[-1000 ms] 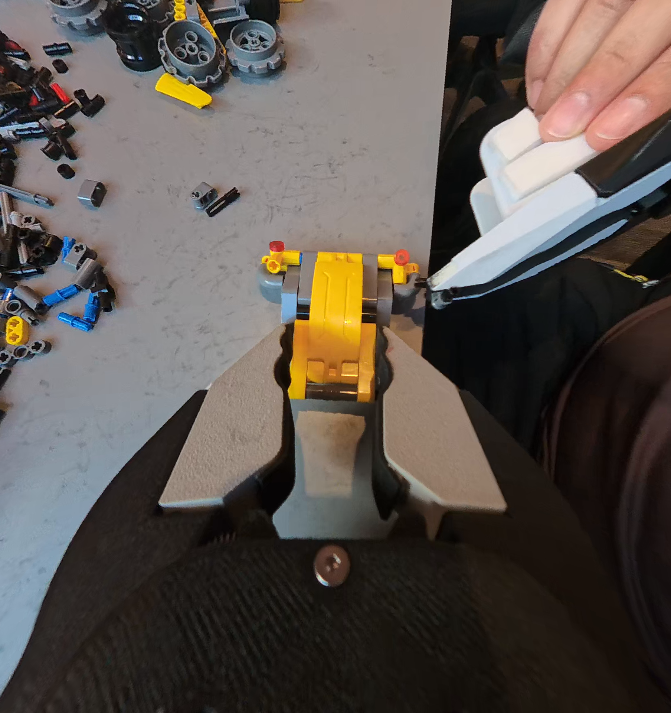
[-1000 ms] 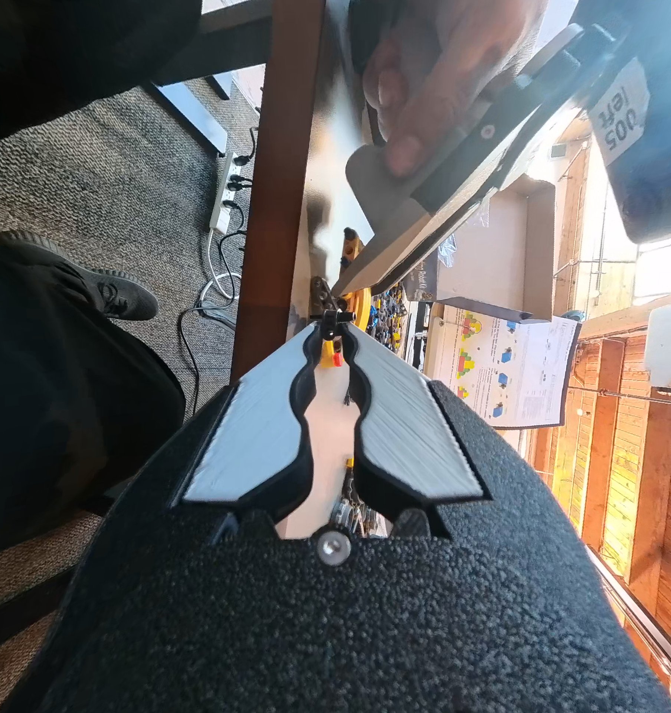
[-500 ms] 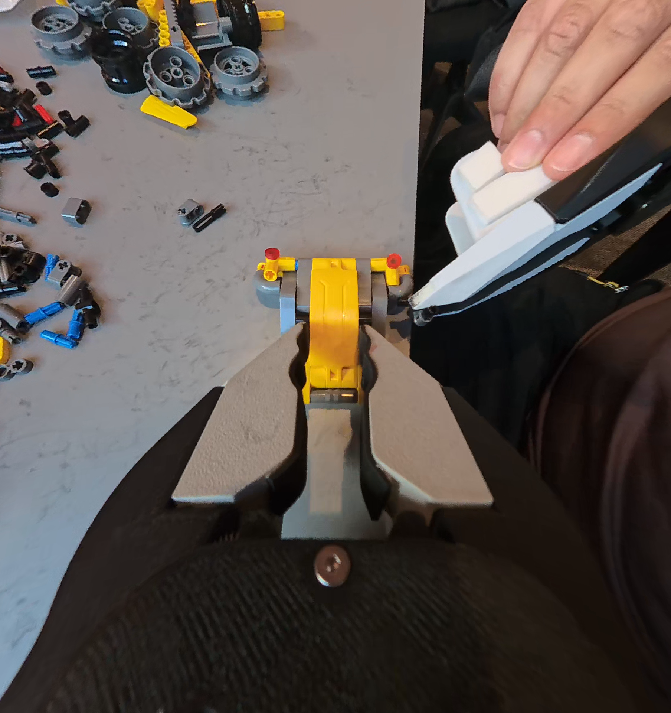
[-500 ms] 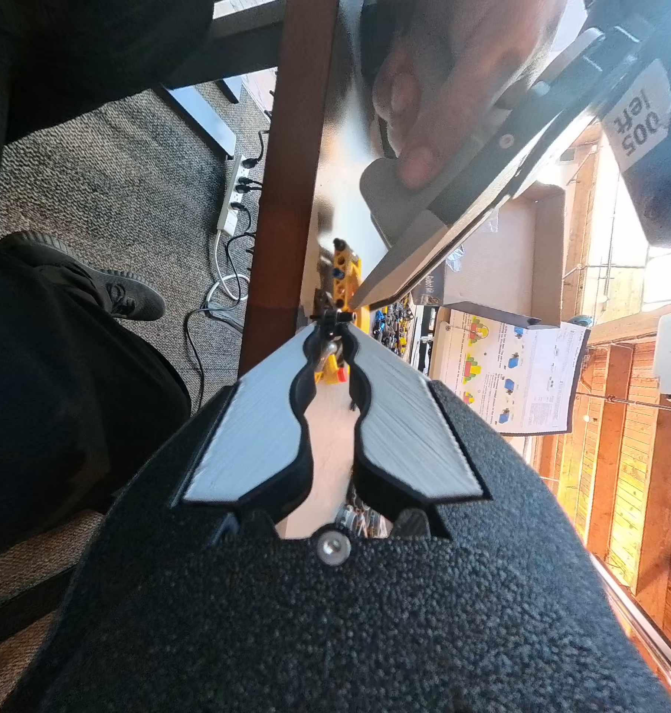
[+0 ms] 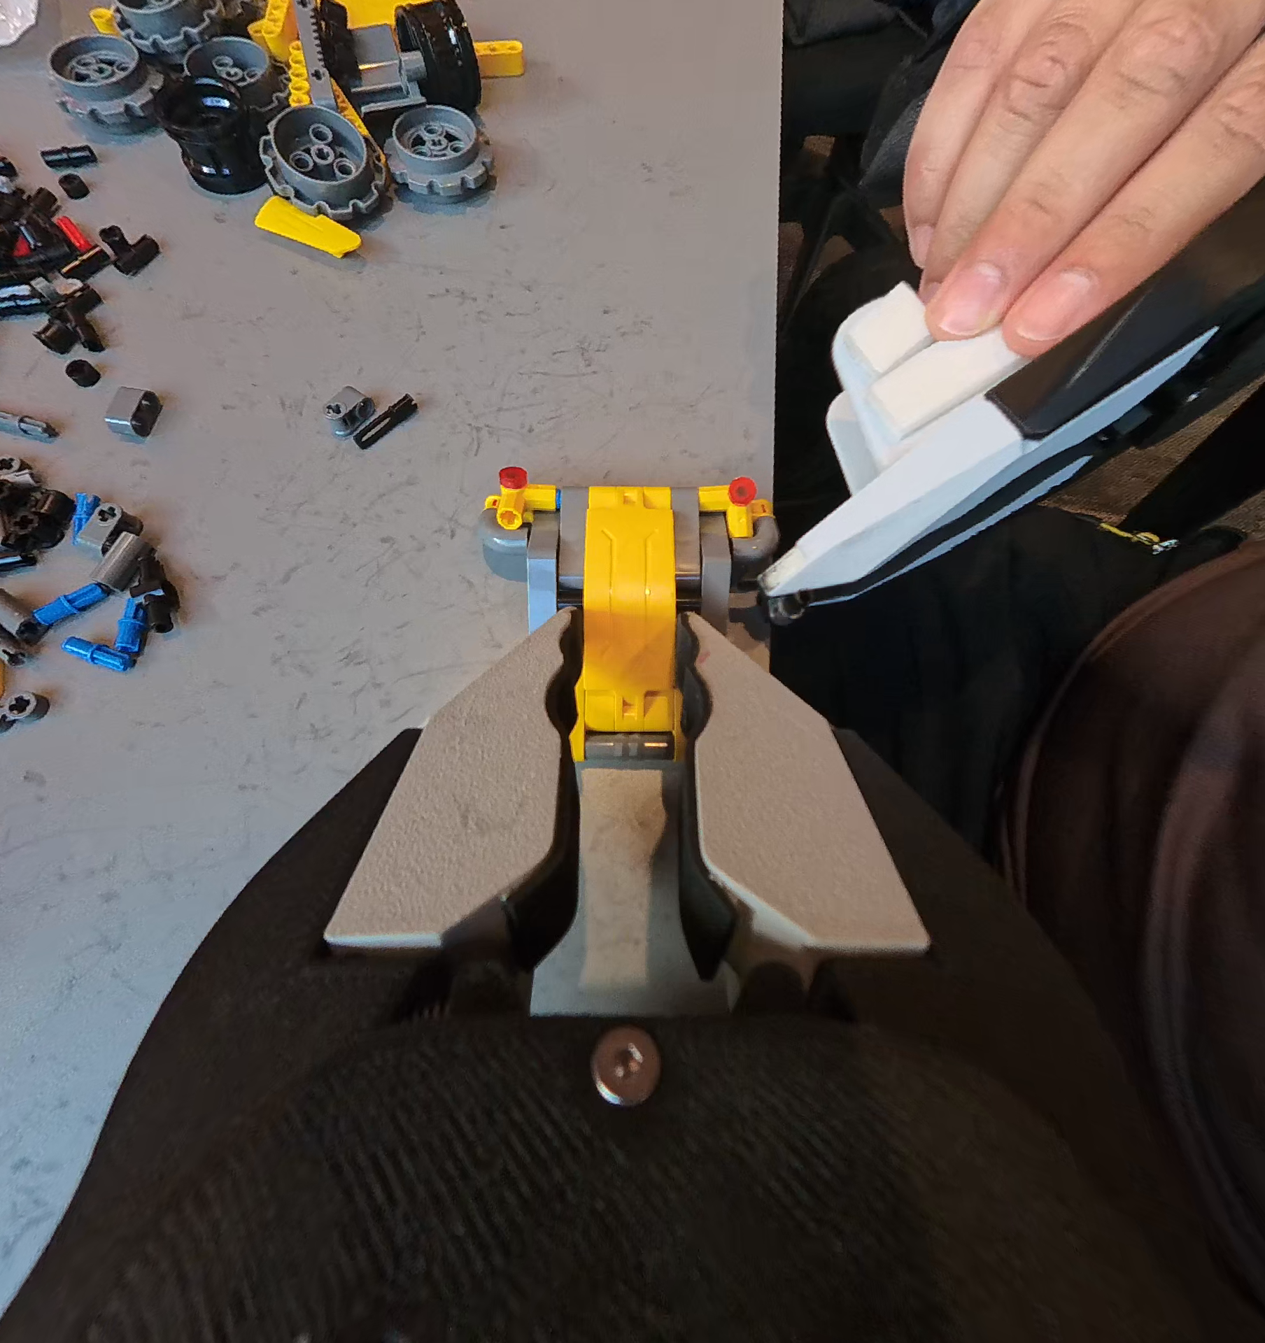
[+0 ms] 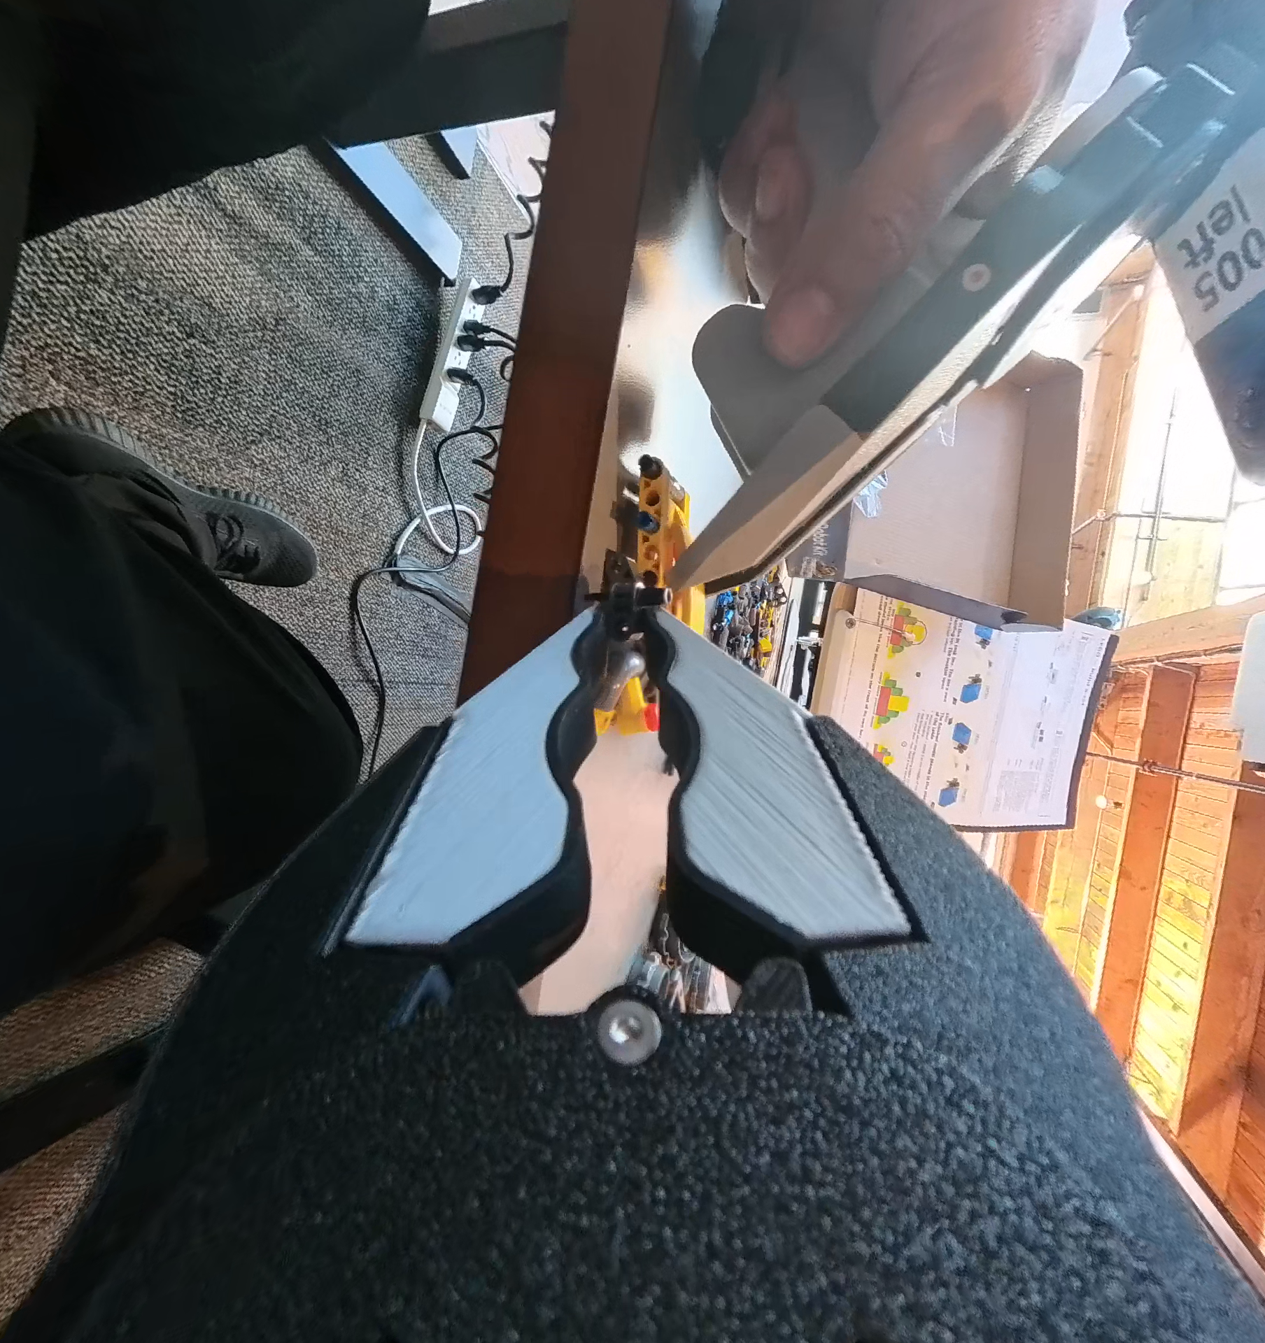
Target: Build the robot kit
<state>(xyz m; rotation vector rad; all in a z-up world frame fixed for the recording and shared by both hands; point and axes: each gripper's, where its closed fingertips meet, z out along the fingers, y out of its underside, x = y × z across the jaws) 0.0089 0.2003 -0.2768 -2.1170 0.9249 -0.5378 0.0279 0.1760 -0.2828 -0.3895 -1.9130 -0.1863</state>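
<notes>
At the desk's right edge, the left gripper clamps a yellow-and-grey brick assembly; the right gripper, nearly closed, pinches a small black connector at the assembly's right end.

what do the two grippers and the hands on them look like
Left gripper: flat grey wedge fingers with wavy inner edges on a black textured body with a silver screw. Right gripper: pale ribbed fingers edged in black, white blocks, black pebbled body. Bare hand, no sleeve visible. The left bears a white tag.
</notes>
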